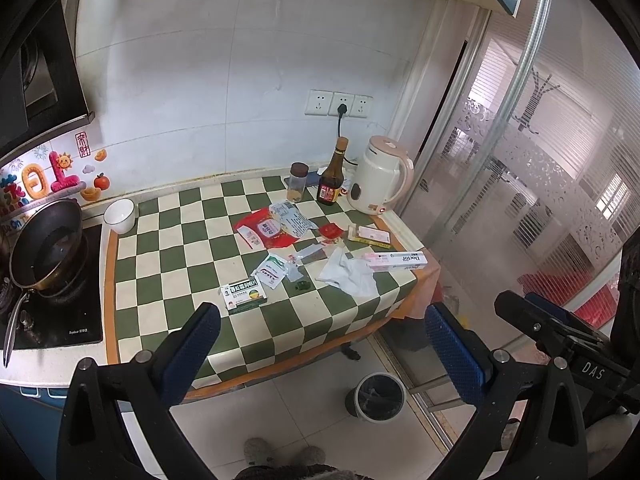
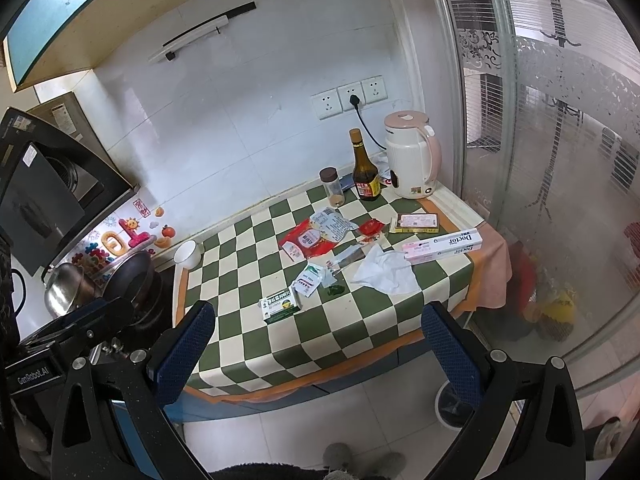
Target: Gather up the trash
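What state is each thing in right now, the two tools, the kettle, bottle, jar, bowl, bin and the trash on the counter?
Left tool: open, empty.
Right tool: open, empty.
Kettle: upright, lid shut.
Bottle: upright, capped.
Jar: upright, lid on, nearly empty.
Bowl: upright.
Bin: on floor, lined, open.
Tissue: crumpled.
Red packet: torn open, flat.
Medicine box: lying flat.
Toothpaste box: lying flat.

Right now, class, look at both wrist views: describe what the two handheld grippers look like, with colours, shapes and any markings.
The left gripper and right gripper match: matte black angular frames with silver screw heads, each with two flat fingers faced with dimpled blue pads. White lettering shows: "DAS" on the right unit, "GenRobot.AI" on the left.
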Action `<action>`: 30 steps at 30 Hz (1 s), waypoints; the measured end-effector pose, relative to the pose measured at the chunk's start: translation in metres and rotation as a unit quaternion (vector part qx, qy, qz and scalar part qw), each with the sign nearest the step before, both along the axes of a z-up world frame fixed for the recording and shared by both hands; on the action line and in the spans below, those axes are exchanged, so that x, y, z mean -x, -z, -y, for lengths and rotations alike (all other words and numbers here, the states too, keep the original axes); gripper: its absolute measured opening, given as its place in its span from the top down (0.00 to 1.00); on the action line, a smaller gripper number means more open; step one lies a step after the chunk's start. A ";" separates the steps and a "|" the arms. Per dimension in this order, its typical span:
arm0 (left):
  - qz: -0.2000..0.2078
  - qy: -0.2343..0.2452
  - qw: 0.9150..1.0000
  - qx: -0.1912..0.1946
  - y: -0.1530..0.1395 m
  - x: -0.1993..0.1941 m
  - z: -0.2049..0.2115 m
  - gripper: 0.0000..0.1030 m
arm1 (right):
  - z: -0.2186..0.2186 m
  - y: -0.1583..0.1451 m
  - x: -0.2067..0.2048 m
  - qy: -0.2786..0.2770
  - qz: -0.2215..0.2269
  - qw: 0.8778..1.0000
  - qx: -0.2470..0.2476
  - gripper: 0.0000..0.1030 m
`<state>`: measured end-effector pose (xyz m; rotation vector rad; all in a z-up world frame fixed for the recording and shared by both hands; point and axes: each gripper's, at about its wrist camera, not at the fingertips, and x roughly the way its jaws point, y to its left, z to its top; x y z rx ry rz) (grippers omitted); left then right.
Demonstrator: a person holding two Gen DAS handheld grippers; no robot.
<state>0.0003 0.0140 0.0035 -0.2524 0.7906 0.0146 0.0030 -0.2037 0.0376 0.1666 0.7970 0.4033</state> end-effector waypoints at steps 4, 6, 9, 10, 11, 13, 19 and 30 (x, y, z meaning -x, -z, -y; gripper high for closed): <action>0.001 -0.001 1.000 0.001 0.000 0.000 -0.001 0.00 | -0.001 0.000 0.001 -0.002 0.001 1.000 0.002 0.00; 0.000 0.000 1.000 0.000 0.000 0.000 -0.001 0.00 | -0.002 0.000 0.001 -0.005 0.000 1.000 0.003 0.00; 0.000 0.002 1.000 0.002 0.000 0.000 -0.001 0.00 | -0.003 -0.001 0.000 -0.007 0.000 1.000 0.003 0.00; 0.000 0.002 1.000 0.001 0.001 0.001 0.000 0.00 | -0.004 -0.002 -0.001 -0.008 -0.001 1.000 0.004 0.00; 0.000 0.001 1.000 0.002 0.001 0.001 0.000 0.00 | -0.004 -0.002 -0.001 -0.008 0.000 1.000 0.003 0.00; 0.000 0.002 1.000 0.002 0.001 0.001 0.000 0.00 | -0.005 -0.003 0.000 -0.009 0.000 1.000 0.003 0.00; 0.001 0.002 1.000 0.001 0.001 0.003 0.001 0.00 | -0.004 -0.004 0.000 -0.010 -0.001 1.000 -0.001 0.00; -0.004 -0.010 1.000 -0.016 0.005 -0.003 0.014 0.00 | -0.003 -0.002 -0.004 -0.013 -0.010 1.000 -0.010 0.00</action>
